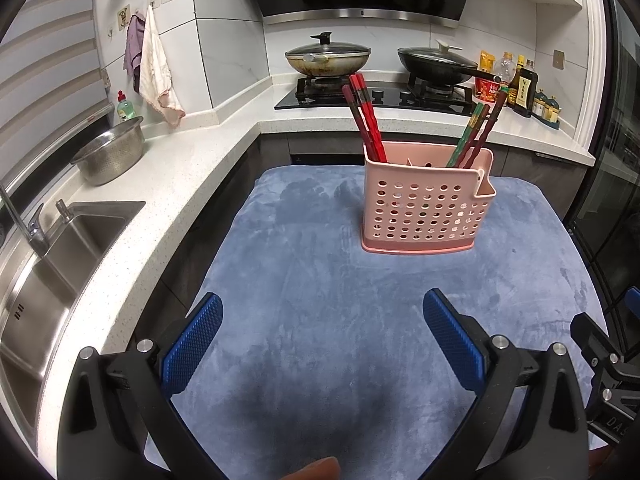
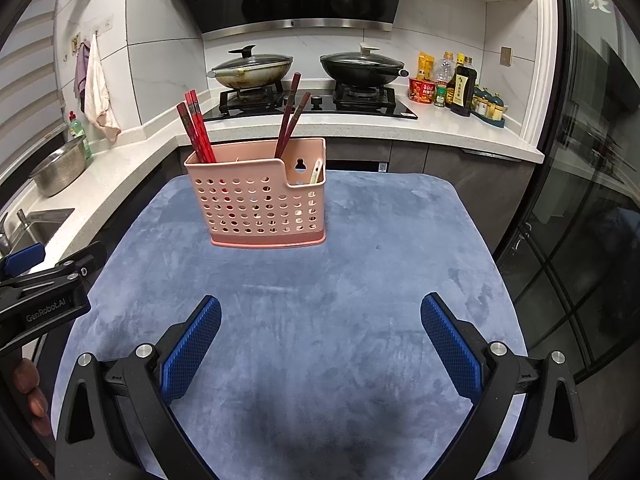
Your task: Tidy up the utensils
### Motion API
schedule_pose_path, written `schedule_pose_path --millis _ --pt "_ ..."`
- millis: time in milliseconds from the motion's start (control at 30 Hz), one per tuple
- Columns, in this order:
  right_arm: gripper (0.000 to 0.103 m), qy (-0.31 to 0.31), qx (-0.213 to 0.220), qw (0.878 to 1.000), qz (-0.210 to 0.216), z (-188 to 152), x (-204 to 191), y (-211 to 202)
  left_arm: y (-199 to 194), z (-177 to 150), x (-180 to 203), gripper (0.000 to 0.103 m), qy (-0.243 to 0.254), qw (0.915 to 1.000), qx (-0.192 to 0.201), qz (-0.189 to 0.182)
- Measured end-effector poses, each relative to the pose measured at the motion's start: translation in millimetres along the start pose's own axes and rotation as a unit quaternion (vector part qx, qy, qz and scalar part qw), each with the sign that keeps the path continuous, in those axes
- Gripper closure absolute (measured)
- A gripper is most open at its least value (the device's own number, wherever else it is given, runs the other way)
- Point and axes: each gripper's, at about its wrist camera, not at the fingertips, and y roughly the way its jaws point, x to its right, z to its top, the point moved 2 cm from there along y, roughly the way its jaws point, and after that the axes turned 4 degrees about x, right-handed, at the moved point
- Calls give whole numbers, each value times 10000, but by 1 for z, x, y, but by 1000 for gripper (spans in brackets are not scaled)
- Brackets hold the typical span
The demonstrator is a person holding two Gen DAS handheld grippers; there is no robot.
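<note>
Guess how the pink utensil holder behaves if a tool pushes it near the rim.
The pink utensil holder looks like thin perforated plastic, so probably light. It stands tall on a narrow base, with chopsticks leaning above the rim, so it may tip. The plush blue mat likely resists sliding.

"GenRobot.AI" is printed in pale letters on the black left gripper (image 2: 44, 280) body at the near left. The labels on the far bottles are too small to read.

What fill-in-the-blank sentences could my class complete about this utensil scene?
1. The pink holder stands on a ____ cloth.
2. Chopsticks stand ____ the holder.
3. Both the left tool and the right tool are ____, holding nothing.

Missing words: blue; inside; open
</note>
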Motion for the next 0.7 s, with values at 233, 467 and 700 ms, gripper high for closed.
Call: schedule_pose_path --millis 233,467,700 --pt "7 13 3 10000 -24 0 1 1 2 -1 1 7 7 10000 -11 -15" --pt "7 4 16 10000 -23 0 1 2 4 -5 6 7 28 10000 -39 -39" --pt "7 0 15 10000 -25 1 1 1 3 -5 6 7 35 10000 -48 -37"
